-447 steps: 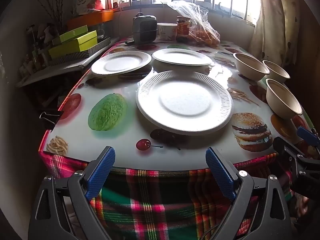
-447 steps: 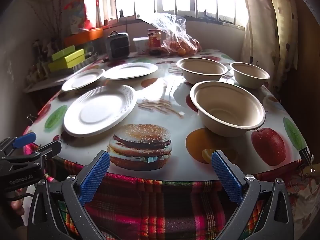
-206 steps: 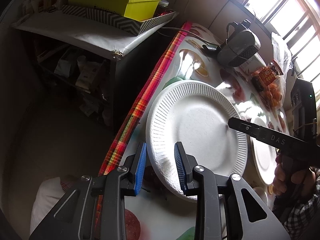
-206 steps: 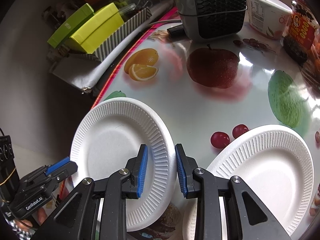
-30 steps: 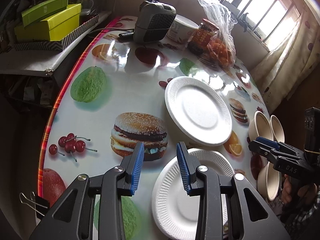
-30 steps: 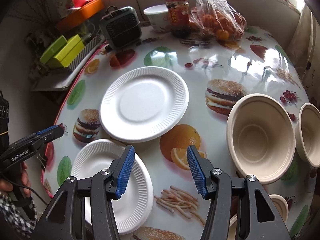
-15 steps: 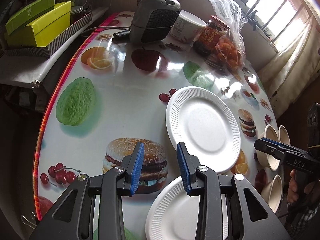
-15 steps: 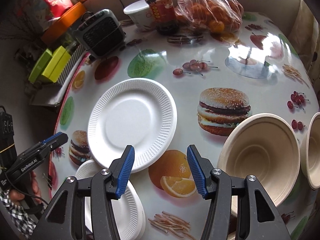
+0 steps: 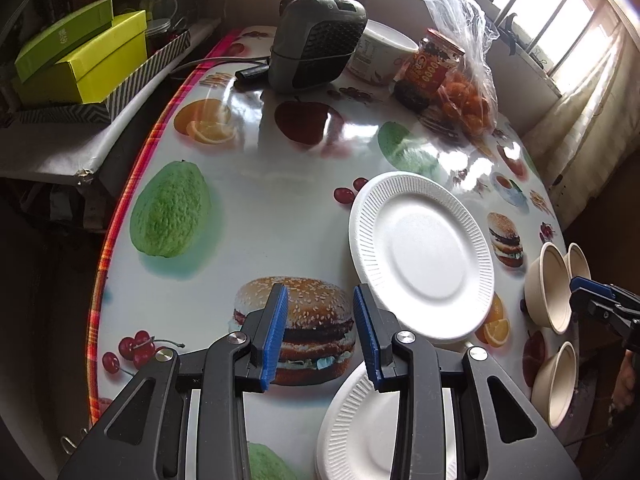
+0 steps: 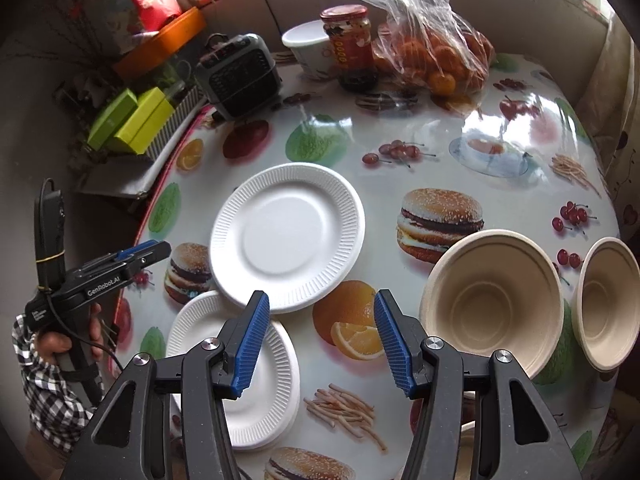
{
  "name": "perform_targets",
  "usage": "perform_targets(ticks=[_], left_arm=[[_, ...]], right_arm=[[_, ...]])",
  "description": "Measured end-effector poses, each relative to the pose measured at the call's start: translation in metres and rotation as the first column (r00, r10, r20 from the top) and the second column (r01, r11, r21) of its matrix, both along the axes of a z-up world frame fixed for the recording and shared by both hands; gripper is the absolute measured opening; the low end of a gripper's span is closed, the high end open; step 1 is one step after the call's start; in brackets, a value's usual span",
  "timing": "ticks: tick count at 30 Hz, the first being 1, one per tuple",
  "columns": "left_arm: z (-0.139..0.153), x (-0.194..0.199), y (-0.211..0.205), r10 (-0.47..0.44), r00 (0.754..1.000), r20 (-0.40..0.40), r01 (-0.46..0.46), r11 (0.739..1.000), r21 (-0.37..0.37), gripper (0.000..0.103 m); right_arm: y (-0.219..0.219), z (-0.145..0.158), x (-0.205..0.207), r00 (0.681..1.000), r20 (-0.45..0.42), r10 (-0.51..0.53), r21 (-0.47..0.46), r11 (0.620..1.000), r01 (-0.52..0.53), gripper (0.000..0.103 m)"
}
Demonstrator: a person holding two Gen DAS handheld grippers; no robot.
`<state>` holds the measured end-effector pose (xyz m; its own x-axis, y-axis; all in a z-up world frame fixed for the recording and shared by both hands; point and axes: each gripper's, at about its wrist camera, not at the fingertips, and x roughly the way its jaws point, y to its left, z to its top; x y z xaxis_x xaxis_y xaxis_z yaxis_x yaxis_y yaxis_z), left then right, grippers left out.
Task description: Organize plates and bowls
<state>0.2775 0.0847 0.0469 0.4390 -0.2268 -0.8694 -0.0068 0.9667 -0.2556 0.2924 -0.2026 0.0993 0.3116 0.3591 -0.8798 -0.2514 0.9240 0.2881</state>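
Looking like a home dining corner: food-print tablecloth [image 10: 400, 152] covering the table, bag of oranges [image 10: 436, 56] and jar [image 10: 347, 36] sitting far by the window.

"GenRobot.AI" on left tongs [image 10: 140, 254]; jar label unreadable.
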Motion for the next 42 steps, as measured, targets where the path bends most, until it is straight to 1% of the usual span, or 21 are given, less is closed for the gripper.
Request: perform_targets(ticks=[2,4,6,7,9,14,18,23,31,36,39,42], left_arm=[[0.009,0.0,0.002,0.0,1.0,0.018,0.0,1.0,0.001,0.035],[0.014,0.003,0.002,-0.001,1.0,0.028,0.001,1.0,-0.019,0.035],[0.014,0.009,0.002,0.002,1.0,0.024,-0.001,0.999,-0.048,0.035],[0.013,0.012,0.002,0.007,1.0,0.019,-0.006,0.999,-0.048,0.035],[0.008,0.017,-0.001,0.007,1.0,0.01,-0.006,0.999,-0.045,0.035],[-0.014,0.034,-0.007,0.009,0.998,-0.058,-0.012,0.998,-0.059,0.035],[-0.028,0.042,-0.015,-0.01,0.996,-0.085,0.004,0.998,-0.061,0.035],[-0.044,0.053,-0.018,0.0,0.992,-0.127,-0.011,0.996,-0.084,0.035],[-0.052,0.055,-0.02,-0.007,0.99,-0.14,-0.005,0.996,-0.089,0.034],[-0.05,0.054,-0.017,0.003,0.99,-0.138,-0.017,0.994,-0.103,0.034],[-0.048,0.054,-0.016,0.012,0.992,-0.127,-0.023,0.996,-0.086,0.034],[-0.048,0.054,-0.015,0.018,0.991,-0.13,-0.032,0.994,-0.101,0.034]], right_arm=[[0.002,0.008,0.004,1.0,0.022,-0.005,0.008,1.0,0.005,0.055],[0.004,0.009,0.014,0.999,0.037,-0.014,0.016,1.0,0.014,0.054],[0.004,0.002,0.026,0.998,0.02,-0.051,0.04,0.998,0.051,0.055],[0.005,-0.004,0.032,0.998,0.005,-0.063,0.054,0.997,0.063,0.055],[0.007,-0.016,0.042,0.997,-0.019,-0.08,0.064,0.995,0.081,0.055],[0.009,-0.046,0.064,0.991,-0.068,-0.118,0.046,0.992,0.121,0.054],[0.01,-0.064,0.077,0.987,-0.1,-0.128,0.037,0.991,0.132,0.054],[0.009,-0.082,0.083,0.982,-0.133,-0.137,0.035,0.989,0.143,0.049],[0.005,-0.092,0.088,0.976,-0.161,-0.145,0.05,0.987,0.155,0.043],[0.005,-0.095,0.087,0.975,-0.17,-0.14,0.056,0.987,0.152,0.033],[0.005,-0.097,0.087,0.976,-0.169,-0.139,0.051,0.987,0.15,0.027],[0.005,-0.098,0.088,0.975,-0.173,-0.136,0.05,0.988,0.146,0.024]])
